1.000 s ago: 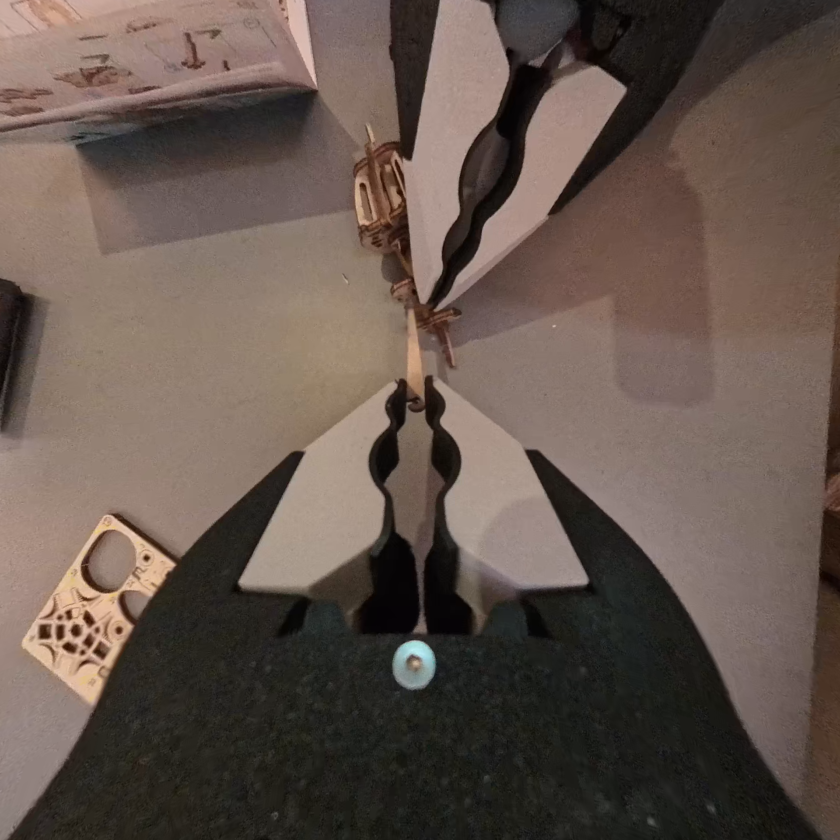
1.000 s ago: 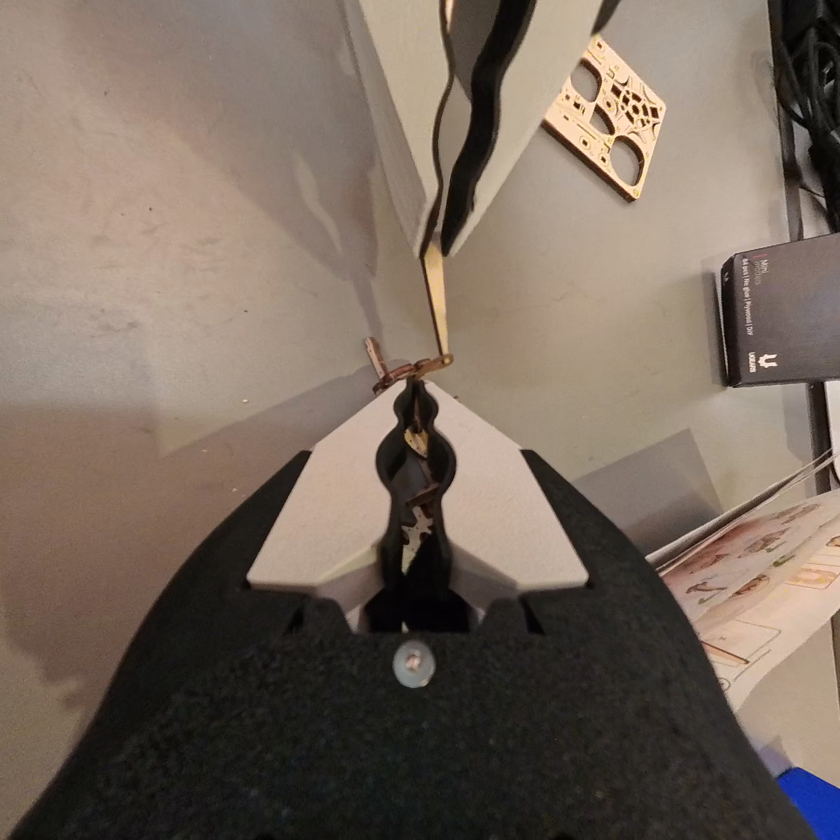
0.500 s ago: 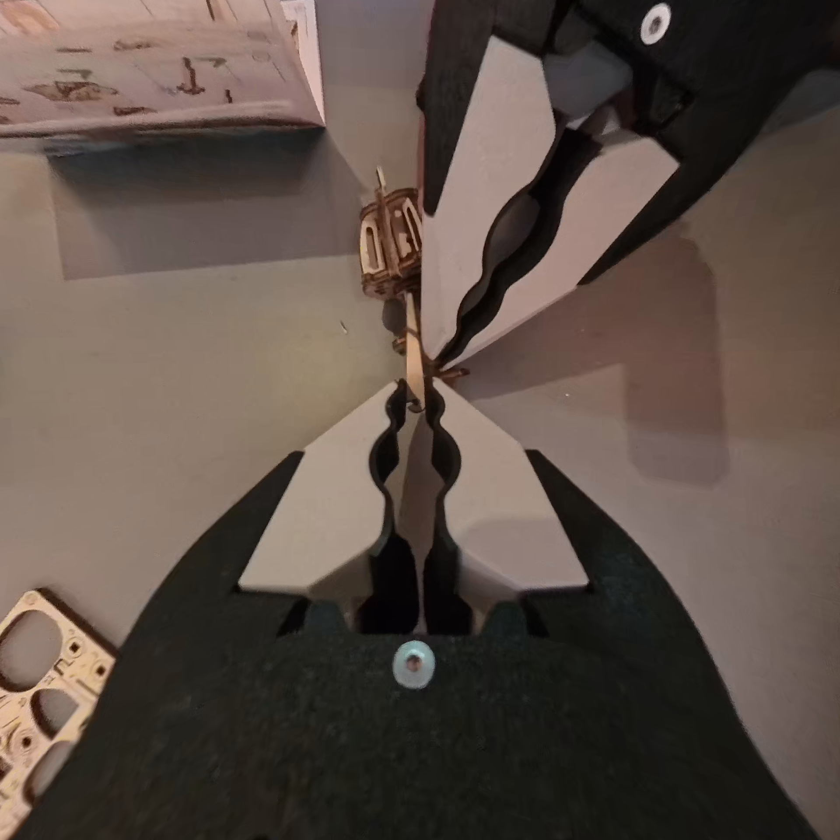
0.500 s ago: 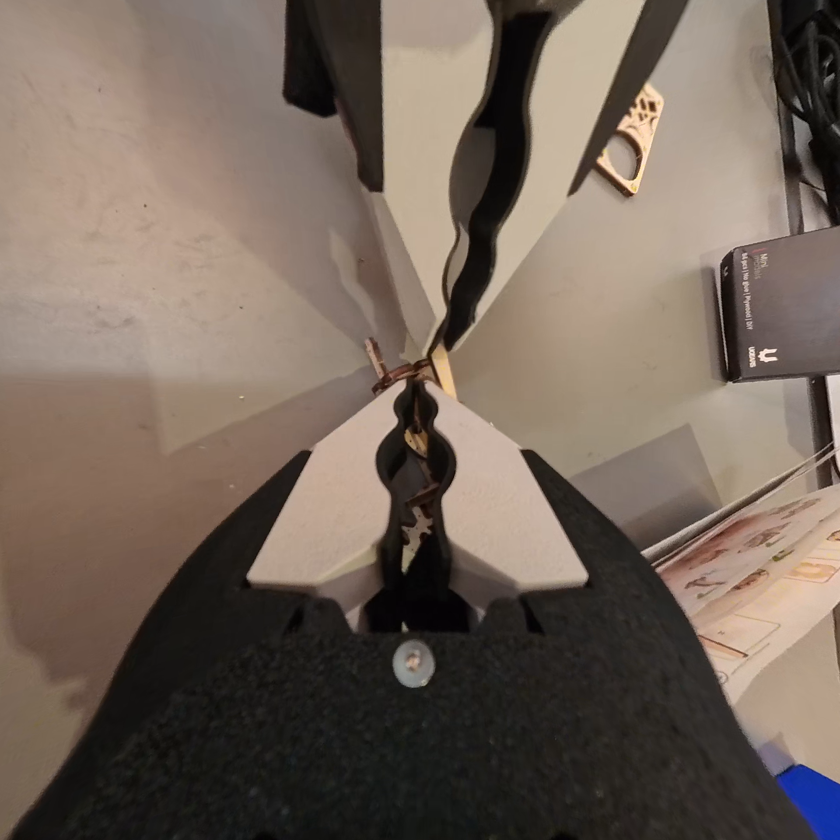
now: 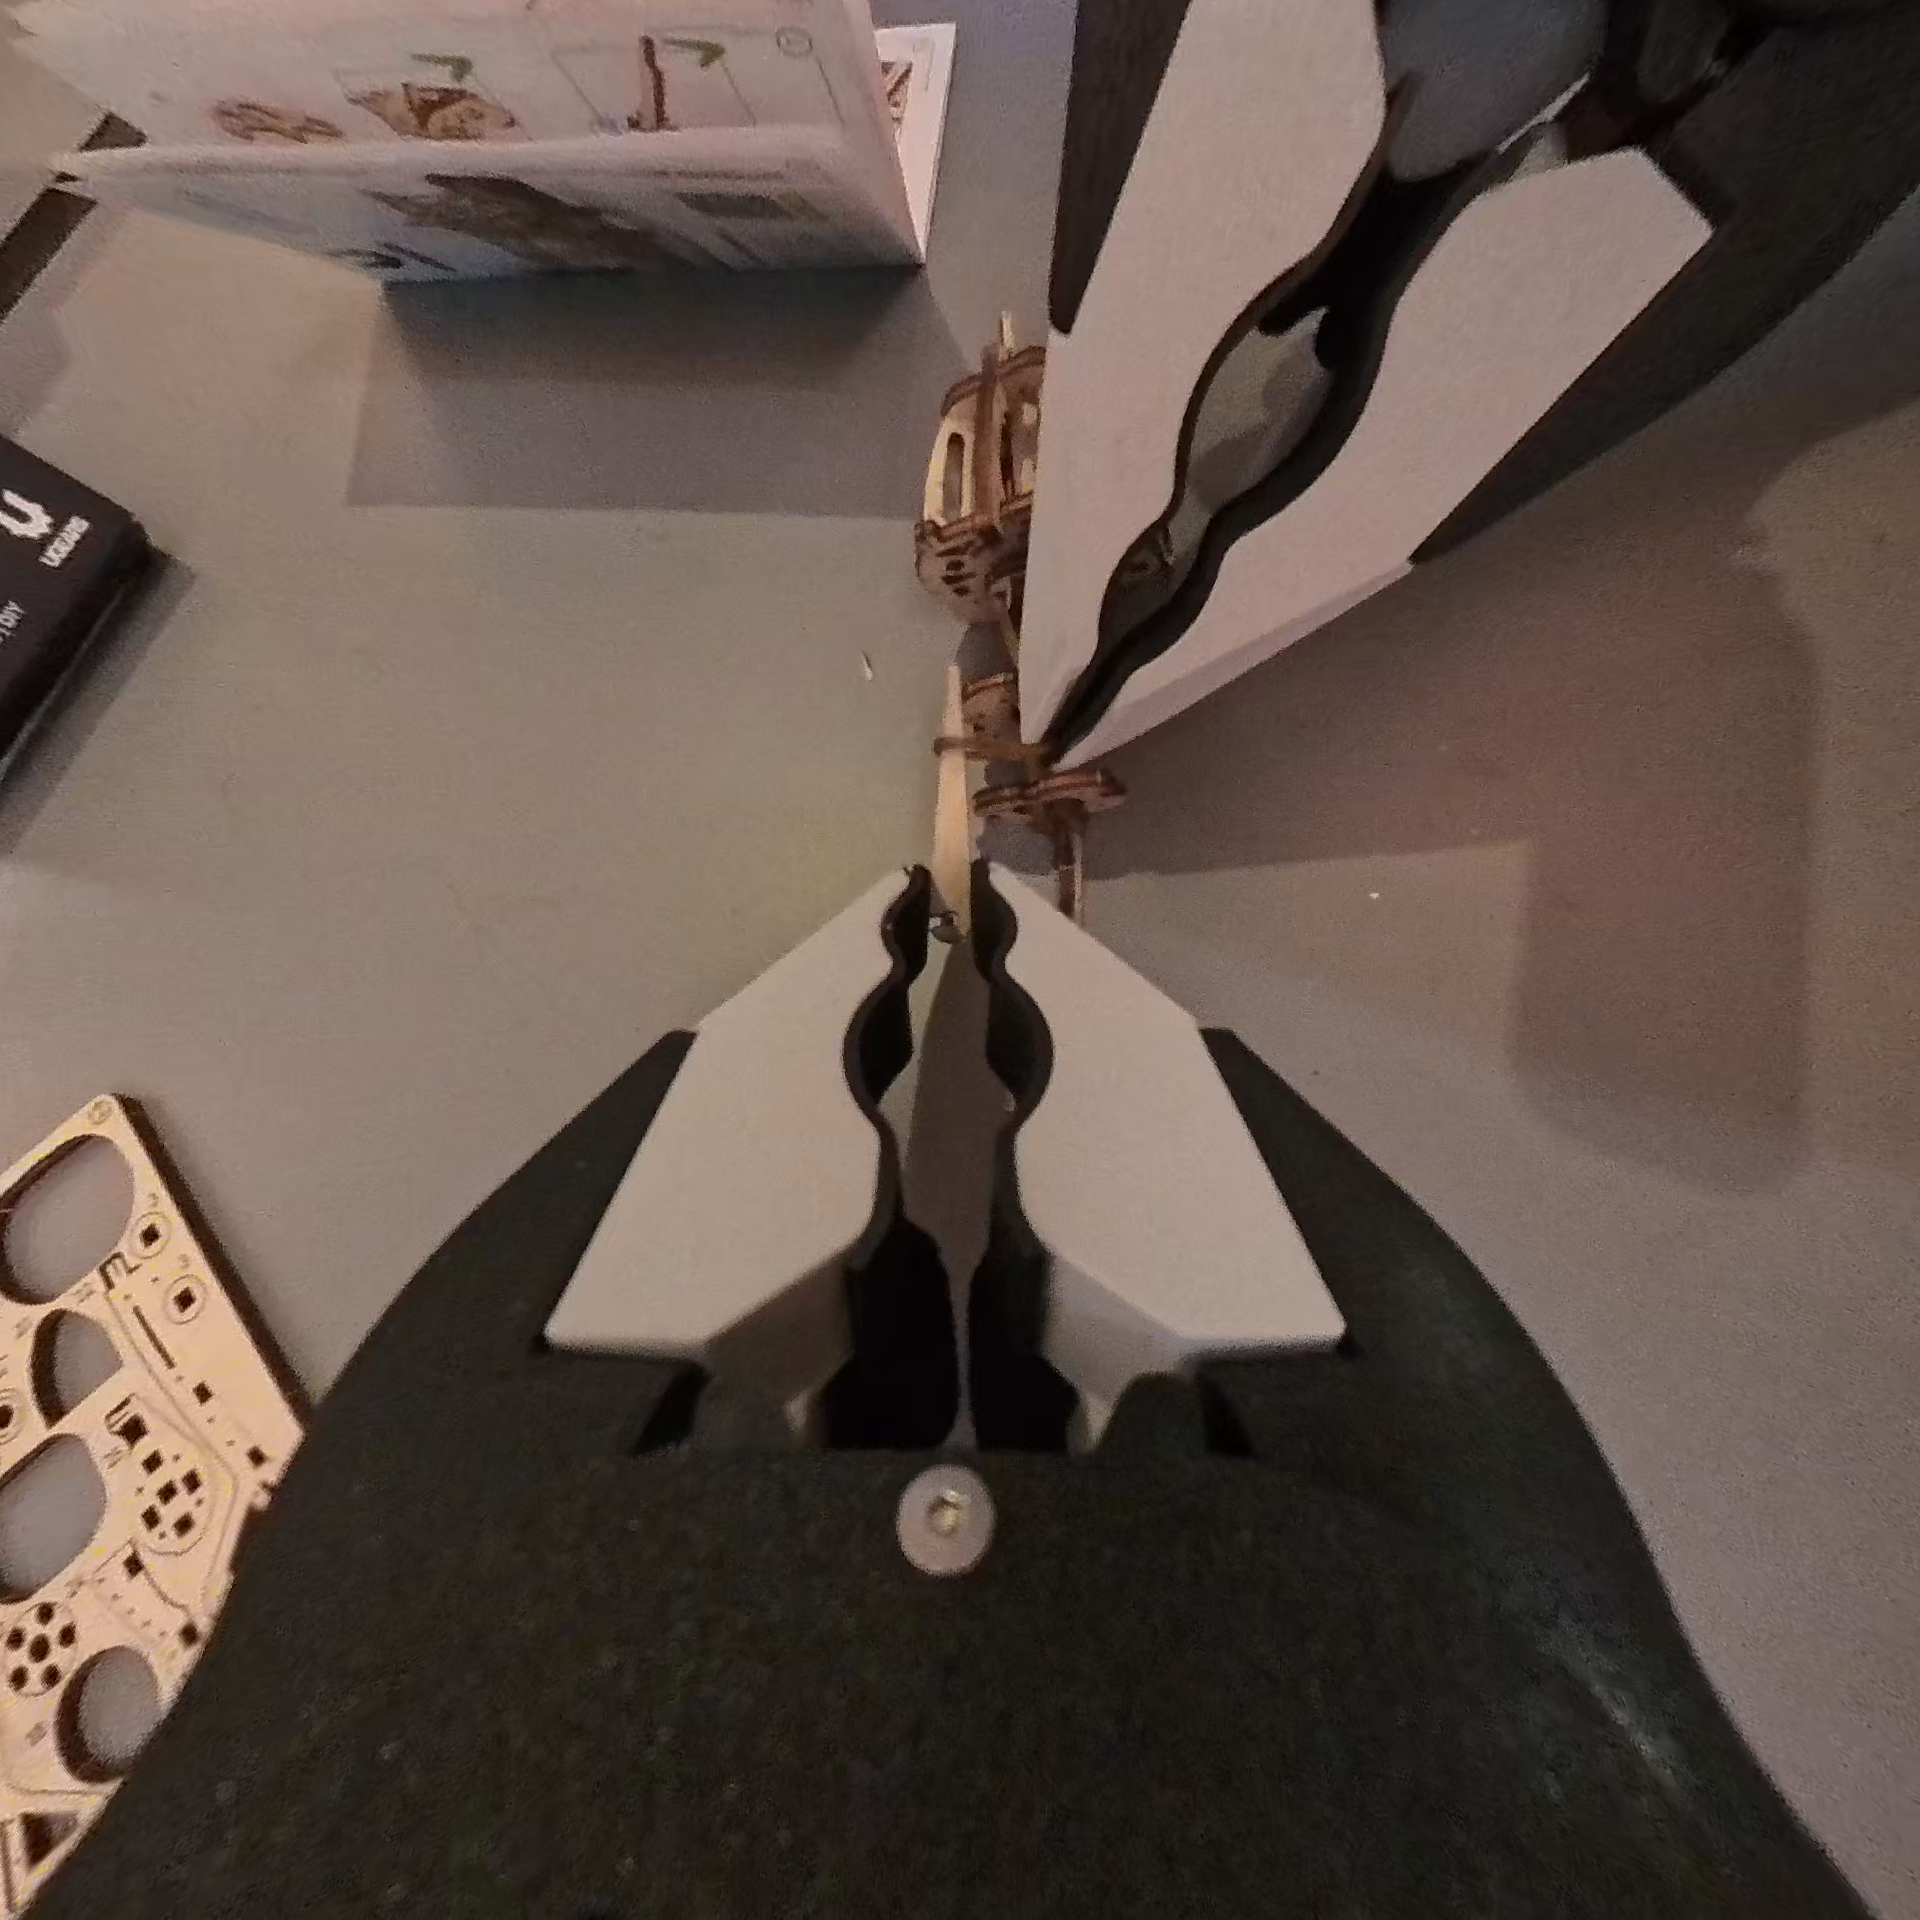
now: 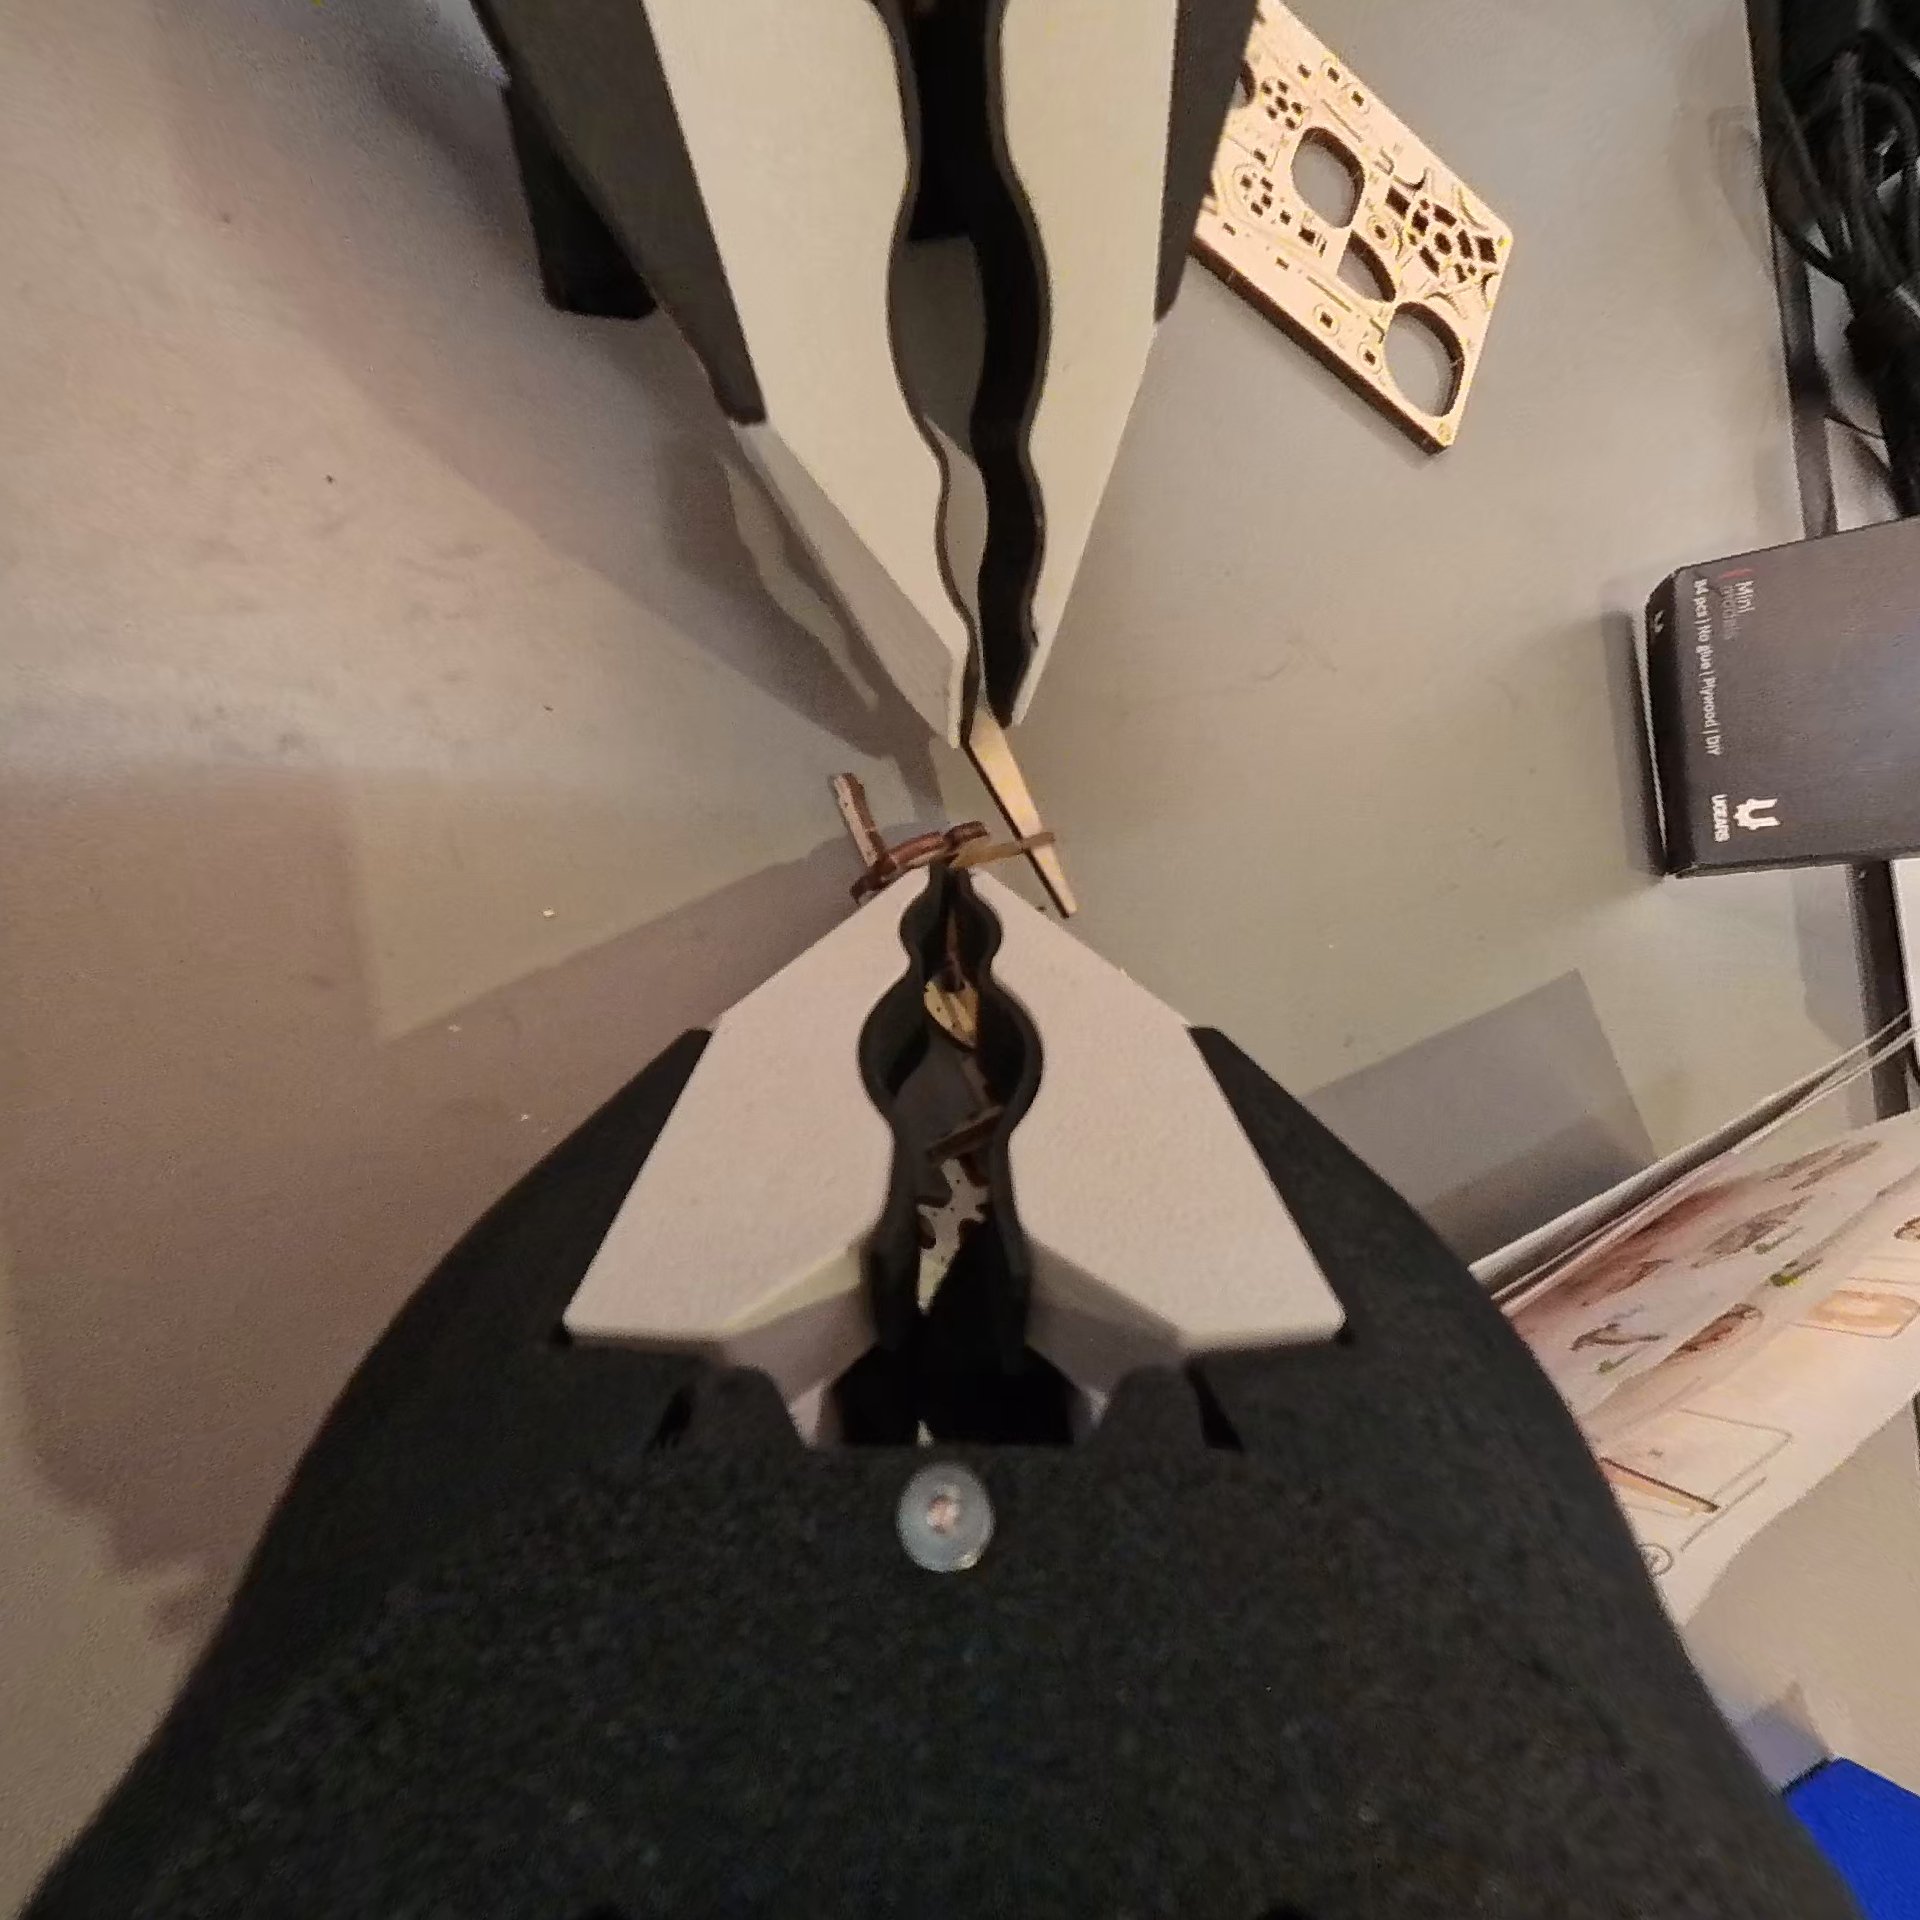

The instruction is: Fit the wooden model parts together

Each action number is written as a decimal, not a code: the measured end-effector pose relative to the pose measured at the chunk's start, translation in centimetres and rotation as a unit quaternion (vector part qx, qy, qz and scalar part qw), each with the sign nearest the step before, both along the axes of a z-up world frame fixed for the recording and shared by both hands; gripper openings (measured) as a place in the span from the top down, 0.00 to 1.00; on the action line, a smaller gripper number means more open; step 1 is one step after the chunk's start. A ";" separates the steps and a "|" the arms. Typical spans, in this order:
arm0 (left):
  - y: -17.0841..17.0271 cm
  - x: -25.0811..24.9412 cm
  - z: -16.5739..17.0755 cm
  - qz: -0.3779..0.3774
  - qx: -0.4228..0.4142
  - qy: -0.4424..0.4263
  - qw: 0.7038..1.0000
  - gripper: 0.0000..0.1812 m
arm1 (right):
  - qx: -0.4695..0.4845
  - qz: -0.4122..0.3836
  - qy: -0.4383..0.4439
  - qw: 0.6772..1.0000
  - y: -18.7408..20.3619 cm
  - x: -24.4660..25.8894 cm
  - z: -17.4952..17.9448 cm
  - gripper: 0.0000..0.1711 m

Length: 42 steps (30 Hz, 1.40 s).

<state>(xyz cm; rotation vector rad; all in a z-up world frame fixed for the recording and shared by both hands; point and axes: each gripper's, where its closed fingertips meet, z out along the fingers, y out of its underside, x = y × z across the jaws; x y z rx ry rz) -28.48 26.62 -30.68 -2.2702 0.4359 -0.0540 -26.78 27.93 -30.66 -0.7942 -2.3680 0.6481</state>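
Dim grey tabletop (image 5: 520, 727) (scuffed, shadowed), black cables (image 6: 1860, 208) along its far edge.

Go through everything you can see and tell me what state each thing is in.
Left gripper: shut on strip.
Strip: pale, flat, its end through the model's loop.
Right gripper: shut on model.
Model: partly built, held above the table.
Sheet: flat, several parts punched out.
Booklet: open.
Box: shut.
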 end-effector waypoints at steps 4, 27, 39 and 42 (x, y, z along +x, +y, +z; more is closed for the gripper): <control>-0.2 -0.1 -0.4 -0.041 -0.033 0.035 0.998 0.97 | 0.001 0.001 0.000 1.000 0.0 0.0 0.0 1.00; 3.3 -1.3 1.3 -0.421 0.169 0.500 0.738 0.97 | -0.002 0.002 0.003 1.000 0.0 -0.1 0.0 1.00; 1.2 -2.1 0.8 -0.413 0.141 0.532 0.725 0.97 | 0.002 0.003 0.003 1.000 0.0 -0.1 0.0 1.00; 0.8 -3.4 0.1 -0.403 0.122 0.537 0.730 0.97 | 0.007 0.002 0.004 1.000 0.0 -0.1 0.0 1.00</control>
